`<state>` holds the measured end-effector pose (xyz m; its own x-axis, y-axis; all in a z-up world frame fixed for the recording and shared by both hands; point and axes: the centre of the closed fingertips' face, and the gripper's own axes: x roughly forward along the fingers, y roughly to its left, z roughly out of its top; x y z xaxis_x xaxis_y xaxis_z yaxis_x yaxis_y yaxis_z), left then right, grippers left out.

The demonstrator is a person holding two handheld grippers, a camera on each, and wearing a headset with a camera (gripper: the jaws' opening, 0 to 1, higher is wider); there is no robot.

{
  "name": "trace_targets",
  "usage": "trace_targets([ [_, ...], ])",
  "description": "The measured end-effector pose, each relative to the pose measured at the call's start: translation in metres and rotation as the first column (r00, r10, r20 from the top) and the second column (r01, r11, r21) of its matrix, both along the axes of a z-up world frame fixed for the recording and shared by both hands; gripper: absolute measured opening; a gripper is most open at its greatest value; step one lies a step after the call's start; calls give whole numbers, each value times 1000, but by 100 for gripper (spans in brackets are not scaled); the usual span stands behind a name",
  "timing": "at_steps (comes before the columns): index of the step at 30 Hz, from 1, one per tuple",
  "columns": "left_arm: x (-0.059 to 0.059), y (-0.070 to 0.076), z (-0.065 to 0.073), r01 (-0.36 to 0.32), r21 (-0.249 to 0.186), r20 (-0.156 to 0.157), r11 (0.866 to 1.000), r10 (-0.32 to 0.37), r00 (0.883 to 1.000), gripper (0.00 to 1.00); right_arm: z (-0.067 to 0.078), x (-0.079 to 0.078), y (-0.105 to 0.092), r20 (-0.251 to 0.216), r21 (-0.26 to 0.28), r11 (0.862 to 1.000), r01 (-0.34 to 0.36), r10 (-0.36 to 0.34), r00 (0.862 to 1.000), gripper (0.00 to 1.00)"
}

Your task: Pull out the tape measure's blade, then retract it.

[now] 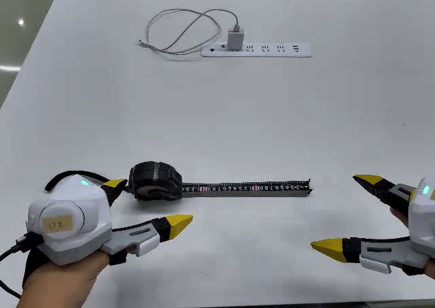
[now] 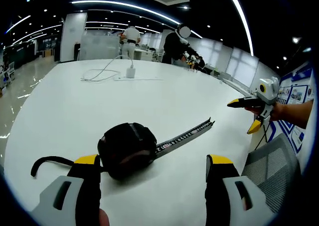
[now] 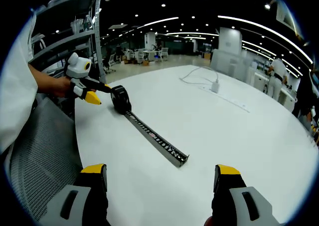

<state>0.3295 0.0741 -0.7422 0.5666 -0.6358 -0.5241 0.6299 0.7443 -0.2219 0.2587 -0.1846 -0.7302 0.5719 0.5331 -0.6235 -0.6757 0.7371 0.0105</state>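
Black tape measure [image 1: 155, 180], blade [image 1: 248, 187] numerals too small to read; left claw [image 1: 155, 201] and right claw [image 1: 336, 211] both spread.

Light: counter [image 1: 285, 111] is being lit brightly, evenly by ceiling strips [image 2: 124, 5] | shadows: being cast faint, soft | glare: being reflected off floor [image 1: 17, 43] | edges: being bent in gripper views

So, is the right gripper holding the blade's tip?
No, the right gripper is open, clear of the blade lying flat.

Blade [image 1: 246, 187] scale numerals too small to read; left tool [image 1: 148, 202] sticker [image 1: 57, 224] illegible.
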Motion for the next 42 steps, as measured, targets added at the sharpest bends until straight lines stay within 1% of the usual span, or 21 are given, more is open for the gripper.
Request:
trace_targets([
  [2, 1, 0, 0, -7, 1, 1, 1000, 7, 1000, 84, 0, 0, 0, 0, -1, 1000, 0, 0, 1000, 87],
  [4, 2, 0, 0, -19, -7, -1, 1000, 19, 1000, 84, -1, 0, 0, -1, 0, 1000, 0, 0, 1000, 87],
  [7, 3, 0, 1, -45, -31, -15, 998, 44, 999, 84, -1, 1, 0, -2, 0, 1000, -2, 2, 1000, 87],
  [10, 3, 0, 0, -48, -18, -9, 999, 48, 999, 84, -2, 2, -1, -6, -4, 1000, -4, 4, 1000, 86],
  [12, 4, 0, 0, -62, -17, -7, 998, 62, 998, 83, -2, 2, -1, -7, -5, 1000, -6, 6, 1000, 85],
  [17, 9, 3, -3, -109, 3, 1, 994, 109, 994, 78, -3, 4, -1, -11, -13, 1000, -13, 13, 1000, 83],
  [19, 10, 3, -4, -129, 9, -1, 992, 129, 992, 77, -4, 4, -2, -13, -16, 1000, -17, 17, 1000, 82],
  [20, 11, 2, -6, -140, 9, -11, 990, 140, 990, 77, -4, 4, -2, -15, -19, 1000, -21, 21, 1000, 81],
  [22, 12, 2, -8, -154, 30, -5, 988, 154, 988, 76, -5, 5, -2, -17, -23, 999, -26, 26, 1000, 80],
  [24, 13, 2, -10, -167, 34, -11, 985, 167, 986, 76, -5, 6, -3, -19, -30, 999, -32, 31, 999, 78],
  [25, 14, 3, -10, -181, 40, -8, 983, 182, 983, 75, -6, 7, -4, -19, -46, 998, -39, 38, 999, 77],
  [27, 16, 3, -11, -191, 46, -7, 981, 191, 982, 74, -7, 9, -5, -20, -50, 998, -48, 47, 999, 75],
  [30, 19, 2, -12, -203, 54, -4, 978, 203, 979, 73, -8, 12, -7, -24, -61, 996, -62, 60, 998, 73],
  [32, 21, 3, -11, -223, 54, -4, 973, 224, 975, 72, -8, 15, -7, -25, -69, 995, -71, 69, 997, 72],
  [35, 24, 2, -12, -232, 66, 3, 971, 232, 973, 72, -9, 18, -8, -30, -74, 994, -83, 81, 996, 70],
  [36, 25, 2, -12, -236, 65, 2, 970, 236, 972, 72, -9, 19, -9, -31, -76, 993, -88, 86, 996, 70],
  [37, 25, 2, -12, -245, 57, -3, 968, 245, 969, 72, -9, 20, -8, -37, -68, 994, -91, 89, 995, 69],
  [38, 26, 3, -13, -251, 61, -3, 966, 251, 968, 71, -9, 21, -8, -40, -66, 993, -93, 90, 995, 69],
  [40, 28, 4, -13, -265, 61, -6, 962, 266, 964, 70, -11, 24, -10, -41, -86, 990, -109, 106, 994, 67],
  [42, 29, 4, -14, -272, 64, -8, 960, 273, 962, 69, -11, 26, -10, -49, -79, 990, -114, 110, 993, 66],
])
